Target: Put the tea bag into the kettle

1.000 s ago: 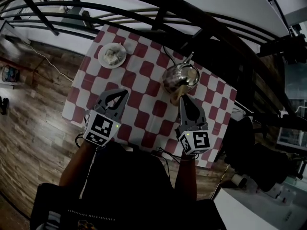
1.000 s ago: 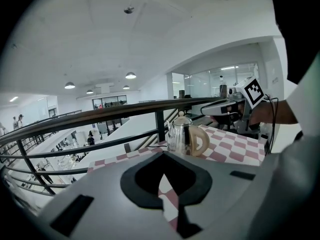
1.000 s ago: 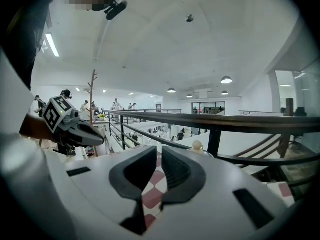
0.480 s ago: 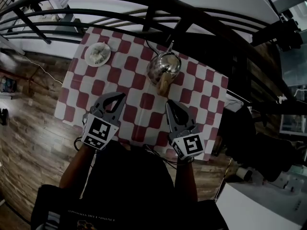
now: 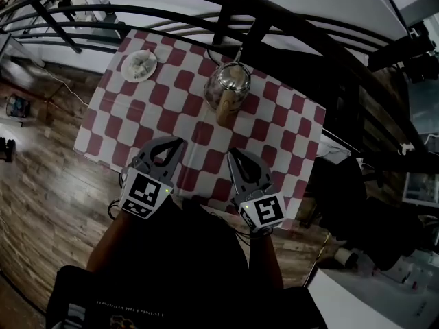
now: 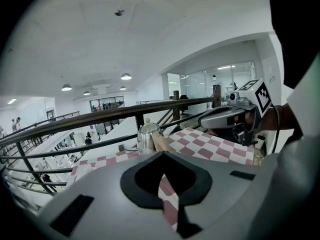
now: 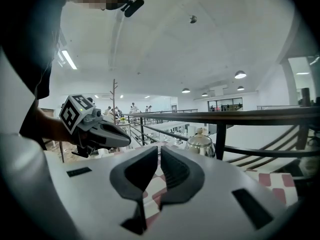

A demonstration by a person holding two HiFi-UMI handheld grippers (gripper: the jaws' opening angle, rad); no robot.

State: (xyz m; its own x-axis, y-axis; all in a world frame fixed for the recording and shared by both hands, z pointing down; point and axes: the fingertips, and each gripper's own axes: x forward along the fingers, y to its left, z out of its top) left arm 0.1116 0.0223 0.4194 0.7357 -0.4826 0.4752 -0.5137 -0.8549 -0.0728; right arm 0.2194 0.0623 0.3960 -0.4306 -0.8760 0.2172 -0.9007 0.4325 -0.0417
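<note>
A shiny metal kettle [image 5: 228, 82] with a wooden handle stands at the far middle of the checkered table [image 5: 158, 112]; it also shows in the left gripper view [image 6: 147, 138] and the right gripper view [image 7: 201, 143]. Pale tea bags lie on a small white plate [image 5: 139, 66] at the far left corner. My left gripper [image 5: 176, 143] hovers over the near part of the table, shut and holding nothing [image 6: 162, 154]. My right gripper [image 5: 232, 153] hangs beside it, short of the kettle's handle, with a narrow gap between its empty jaws [image 7: 156, 151].
A dark metal railing [image 5: 274, 26] runs along the table's far side. Wooden floor [image 5: 41, 184] lies to the left. Dark furniture [image 5: 357, 204] stands off the table's right edge. A cable [image 5: 218, 36] runs behind the kettle.
My right gripper has drawn back from the kettle's handle toward the table's near edge. The left gripper has kept its place. The head view has shifted.
</note>
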